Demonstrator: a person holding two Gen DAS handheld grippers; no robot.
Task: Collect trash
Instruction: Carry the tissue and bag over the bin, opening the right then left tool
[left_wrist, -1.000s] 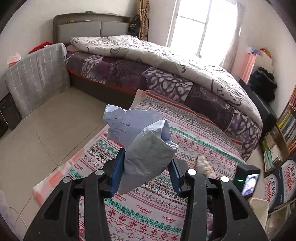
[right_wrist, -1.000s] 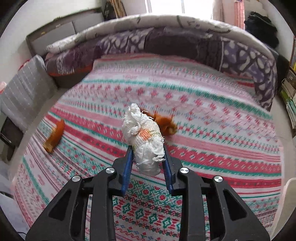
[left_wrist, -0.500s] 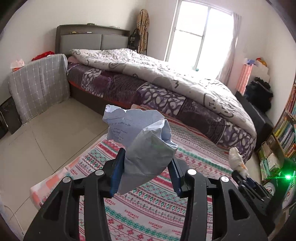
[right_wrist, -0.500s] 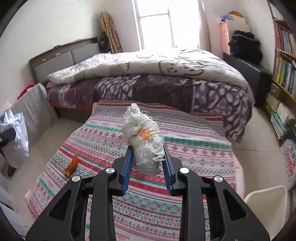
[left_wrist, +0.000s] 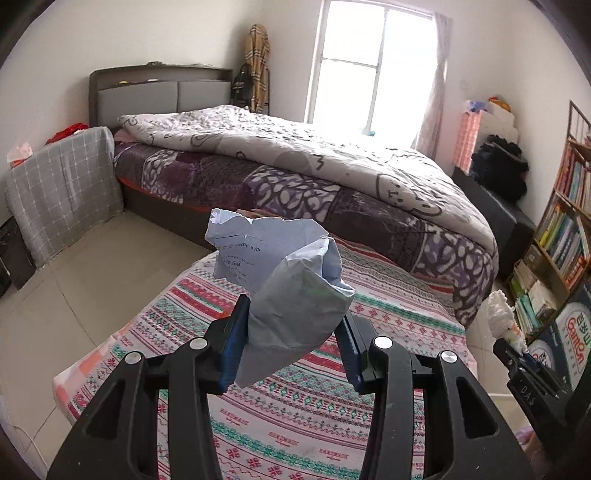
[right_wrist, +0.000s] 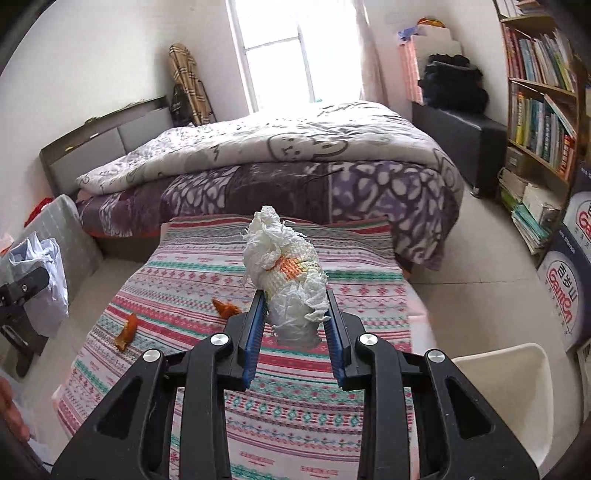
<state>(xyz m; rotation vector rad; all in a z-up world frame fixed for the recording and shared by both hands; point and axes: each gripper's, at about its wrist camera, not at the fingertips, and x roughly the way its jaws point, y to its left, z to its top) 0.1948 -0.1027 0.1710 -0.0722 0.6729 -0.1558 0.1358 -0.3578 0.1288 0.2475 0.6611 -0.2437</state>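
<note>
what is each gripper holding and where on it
Left gripper pinches the crumpled paper at its lower end; right gripper pinches the white tissue wad at its lower end.

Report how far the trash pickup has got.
In hand: the left gripper is shut on a crumpled paper, and the right gripper is shut on a wad of tissue, both lifted clear of the patterned rug. Left: two orange peel scraps lie on the rug. Nothing shows as binned yet.
</note>
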